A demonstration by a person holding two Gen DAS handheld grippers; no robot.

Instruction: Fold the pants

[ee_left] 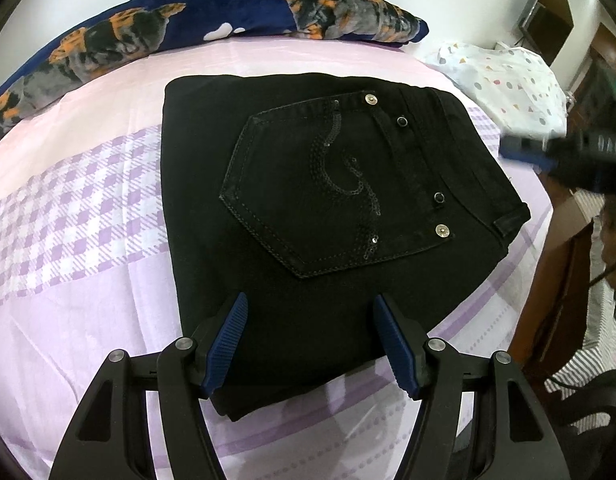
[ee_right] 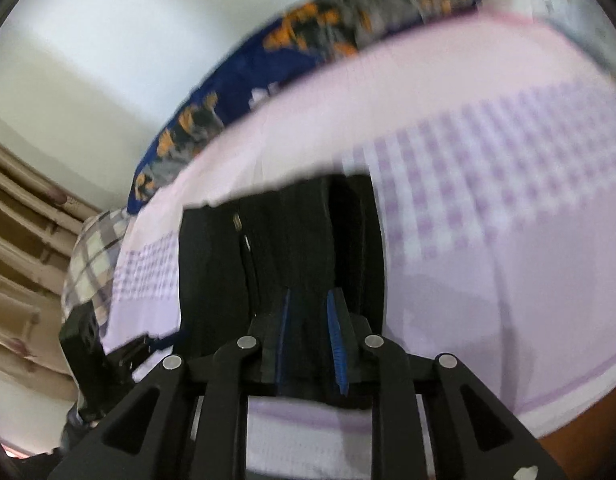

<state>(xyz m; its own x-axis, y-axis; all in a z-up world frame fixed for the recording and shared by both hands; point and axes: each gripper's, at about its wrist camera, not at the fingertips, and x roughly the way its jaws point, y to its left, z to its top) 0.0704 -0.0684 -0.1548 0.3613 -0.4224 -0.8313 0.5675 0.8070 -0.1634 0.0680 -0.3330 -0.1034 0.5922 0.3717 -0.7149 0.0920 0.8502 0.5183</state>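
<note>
While the black pants (ee_left: 320,216) lie folded on the lilac checked bedsheet (ee_left: 88,216), both grippers sit at their near edge.
Pants: back pocket (ee_left: 332,184) facing up, waistband to the right.
Left gripper (ee_left: 310,344): jaws wide, poised over the near fold, pressing nothing.
Right gripper (ee_right: 312,340): jaws narrow with black cloth between the blue pads; view blurred, grip cannot be confirmed.
Surroundings: navy patterned blanket (ee_left: 212,20) at the bed's far edge.

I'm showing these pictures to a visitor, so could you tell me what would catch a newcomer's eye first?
The black pants, folded into a compact rectangle, lie mid-bed on the lilac checked sheet, their sequinned back pocket facing up. Behind them, a navy blanket with orange-and-black dogs lines the wall.
</note>
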